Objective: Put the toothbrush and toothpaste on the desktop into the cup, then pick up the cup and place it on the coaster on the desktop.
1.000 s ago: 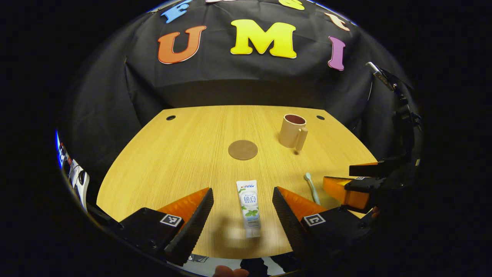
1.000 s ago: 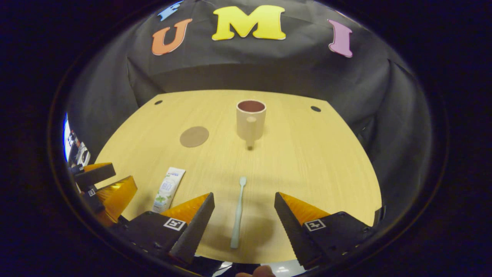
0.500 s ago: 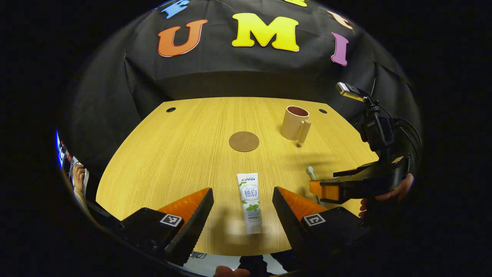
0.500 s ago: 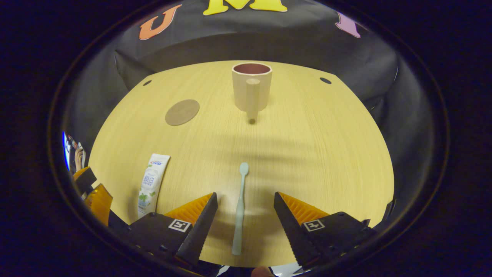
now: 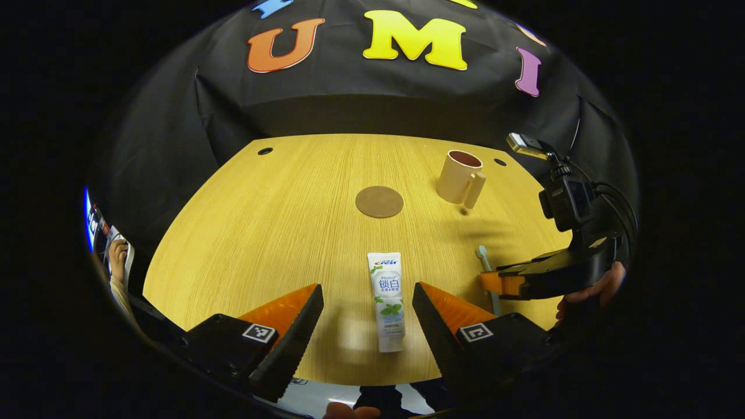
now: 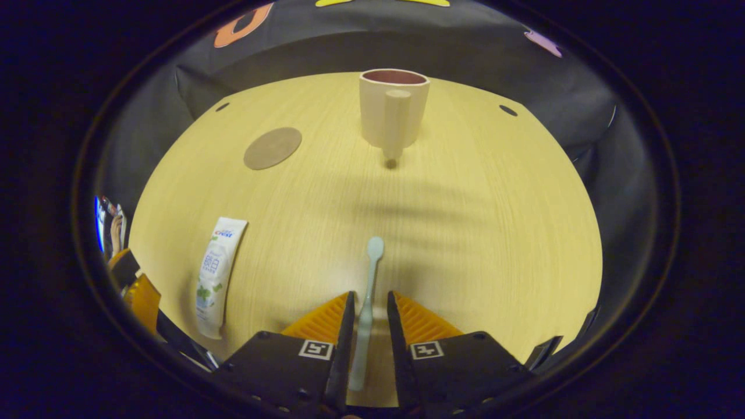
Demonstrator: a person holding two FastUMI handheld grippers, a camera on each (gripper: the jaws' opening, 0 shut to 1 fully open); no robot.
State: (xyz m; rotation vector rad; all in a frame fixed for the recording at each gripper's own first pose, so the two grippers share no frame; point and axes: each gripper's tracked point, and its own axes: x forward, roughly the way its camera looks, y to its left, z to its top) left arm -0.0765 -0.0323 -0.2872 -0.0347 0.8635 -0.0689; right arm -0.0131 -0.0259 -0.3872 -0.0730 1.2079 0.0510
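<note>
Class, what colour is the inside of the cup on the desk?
The cup is beige outside and dark reddish-brown inside, which shows best in the right gripper view.

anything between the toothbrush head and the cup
No, bare desktop with shadow lies between the toothbrush and cup, seen in the right gripper view.

The toothbrush [image 5: 488,273] is mostly hidden behind the right gripper [image 5: 495,283], and whether those fingers actually press it seems unclear.

Right gripper [image 6: 366,317] is now way lower and its fingers are nearly closed around the toothbrush [image 6: 367,302] handle, unlike a second ago.
</note>
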